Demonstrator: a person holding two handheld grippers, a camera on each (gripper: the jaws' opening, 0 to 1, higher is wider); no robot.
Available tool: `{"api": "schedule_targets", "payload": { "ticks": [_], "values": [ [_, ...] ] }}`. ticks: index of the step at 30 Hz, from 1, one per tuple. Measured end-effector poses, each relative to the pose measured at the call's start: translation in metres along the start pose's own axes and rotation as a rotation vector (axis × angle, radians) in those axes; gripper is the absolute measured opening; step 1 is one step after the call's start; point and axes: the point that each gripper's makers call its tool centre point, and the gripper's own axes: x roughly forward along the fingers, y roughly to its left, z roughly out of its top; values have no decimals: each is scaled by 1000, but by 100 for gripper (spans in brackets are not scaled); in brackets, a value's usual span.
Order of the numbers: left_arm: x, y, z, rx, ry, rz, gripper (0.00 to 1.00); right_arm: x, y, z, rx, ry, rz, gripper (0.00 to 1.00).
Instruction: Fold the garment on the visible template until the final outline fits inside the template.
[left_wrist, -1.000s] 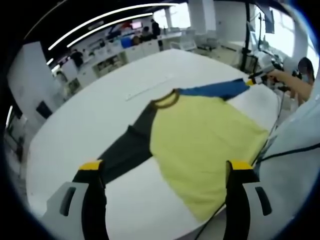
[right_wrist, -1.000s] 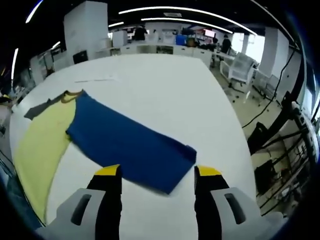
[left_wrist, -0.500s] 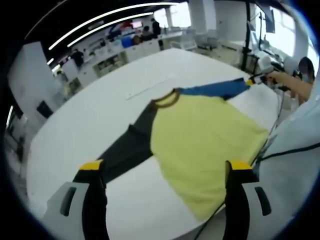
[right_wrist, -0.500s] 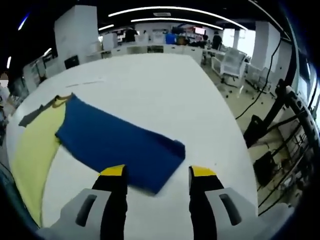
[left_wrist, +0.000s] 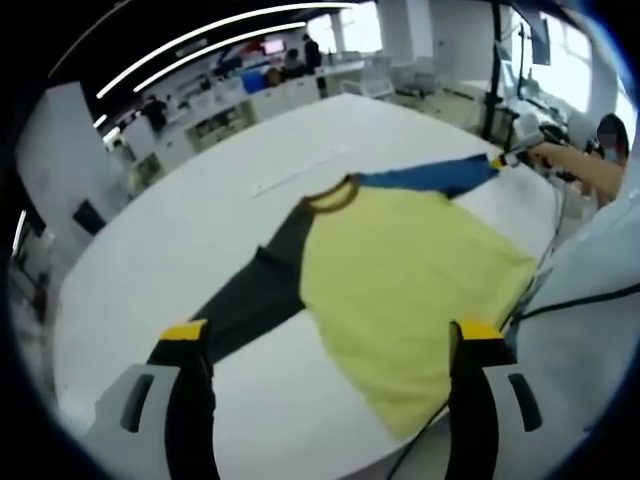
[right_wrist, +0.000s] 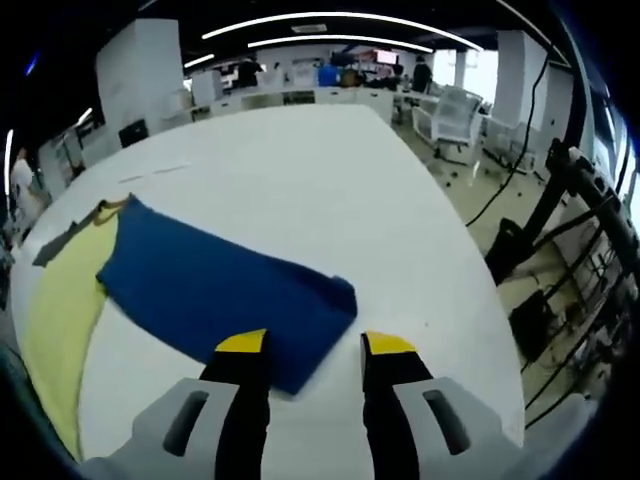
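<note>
**Right gripper at the blue sleeve's cuff, left gripper wide apart near the dark sleeve**

A garment (left_wrist: 400, 280) lies spread flat on a white table (left_wrist: 200, 210): yellow body, one blue sleeve (right_wrist: 215, 290), one dark grey sleeve (left_wrist: 255, 300) and a dark collar.

In the right gripper view, the right gripper (right_wrist: 306, 345) has its yellow-tipped jaws partly apart, either side of the blue sleeve's cuff end (whether they pinch the cloth cannot be told). The sleeve runs ahead and to the left towards the yellow body.

In the left gripper view, the left gripper (left_wrist: 330, 332) stands wide apart, holding nothing. The dark grey sleeve ends just ahead of its left jaw; the yellow hem reaches its right jaw. Far ahead on the right, the person's hand (left_wrist: 575, 165) is by the blue sleeve.
</note>
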Motion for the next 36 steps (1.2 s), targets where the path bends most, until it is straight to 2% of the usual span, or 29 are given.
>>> {"api": "schedule_targets", "payload": {
  "ticks": [2,8,16,31,36],
  "values": [
    [0,1,2,2,-3,1,94,-1,1,-1,0,2,-3,36],
    [3,-1,5,7,-7,-7,93,8,-16,-3,22,13,-16,35],
    [3,0,6,9,-5,-6,92,12,-19,-3,27,16,-26,33],
    [-2,0,1,-5,-6,4,90,19,-19,-2,41,14,-6,16],
    [-3,-1,0,-4,-6,6,90,17,-16,-3,43,12,-9,15]
  ]
}}
